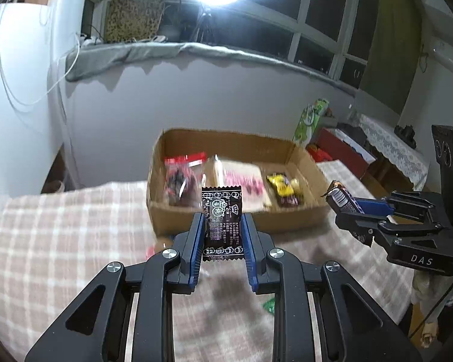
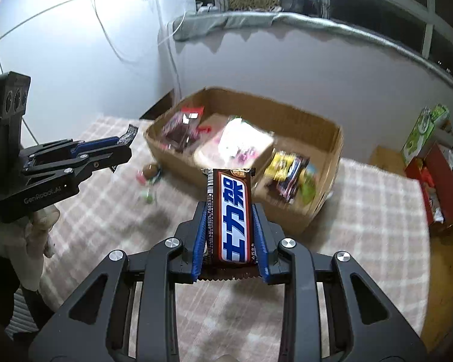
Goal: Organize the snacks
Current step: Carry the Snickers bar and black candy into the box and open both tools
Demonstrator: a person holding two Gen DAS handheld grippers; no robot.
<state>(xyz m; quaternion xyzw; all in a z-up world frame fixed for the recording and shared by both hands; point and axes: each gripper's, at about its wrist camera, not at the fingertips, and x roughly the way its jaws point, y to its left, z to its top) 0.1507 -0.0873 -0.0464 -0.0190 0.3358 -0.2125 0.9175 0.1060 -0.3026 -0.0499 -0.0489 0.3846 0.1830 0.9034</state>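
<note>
My left gripper (image 1: 222,220) is shut on a small black candy packet (image 1: 221,221) with white print, held upright above the checked tablecloth. My right gripper (image 2: 230,211) is shut on a brown chocolate bar (image 2: 232,217) with blue and white lettering. Each gripper shows in the other's view: the right gripper (image 1: 347,203) with the chocolate bar (image 1: 341,196) at the right edge, the left gripper (image 2: 122,144) with the candy packet (image 2: 129,134) at the left. Ahead stands an open cardboard box (image 1: 290,147) (image 2: 329,126) holding a red-topped bag (image 1: 181,181), a pink-printed packet (image 1: 241,178) and yellow snacks (image 1: 284,188).
Loose sweets (image 2: 149,181) lie on the checked tablecloth (image 2: 362,211) beside the box, and a green wrapper (image 1: 268,304) lies under my left gripper. A red bin and green bag (image 2: 422,129) stand beyond the table's right edge. A white wall runs behind the box.
</note>
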